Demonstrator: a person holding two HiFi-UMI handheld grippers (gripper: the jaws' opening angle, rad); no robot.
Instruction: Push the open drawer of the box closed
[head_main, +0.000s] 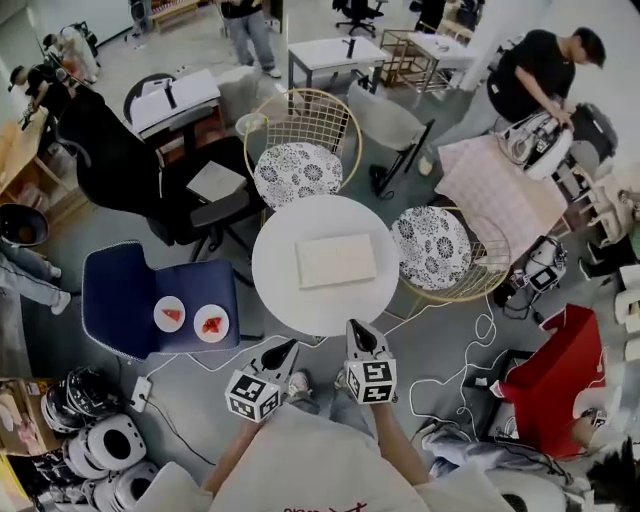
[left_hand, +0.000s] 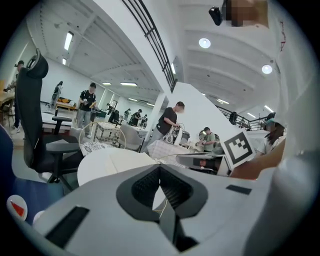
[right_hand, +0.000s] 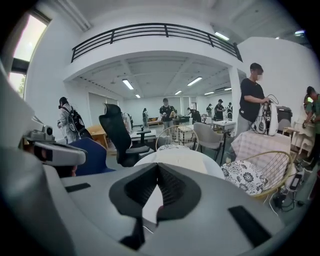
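Note:
A flat white box (head_main: 335, 260) lies in the middle of a round white table (head_main: 280, 290). From above I can make out no drawer sticking out of it. My left gripper (head_main: 286, 350) hangs just off the table's near edge, jaws together with nothing between them. Beside it my right gripper (head_main: 357, 334) is over the near rim, also shut and empty. In the left gripper view the table (left_hand: 95, 165) and the box (left_hand: 127, 159) lie ahead beyond the closed fingertips (left_hand: 160, 168). The right gripper view shows the table (right_hand: 187, 157) past its closed jaws.
A blue chair (head_main: 120, 290) with two small plates (head_main: 190, 320) stands left of the table. Two wire chairs with patterned cushions (head_main: 297, 170) (head_main: 435, 245) stand behind and to the right. A black office chair (head_main: 130, 170), floor cables (head_main: 470, 370) and a red case (head_main: 560, 375) are nearby. People work farther off.

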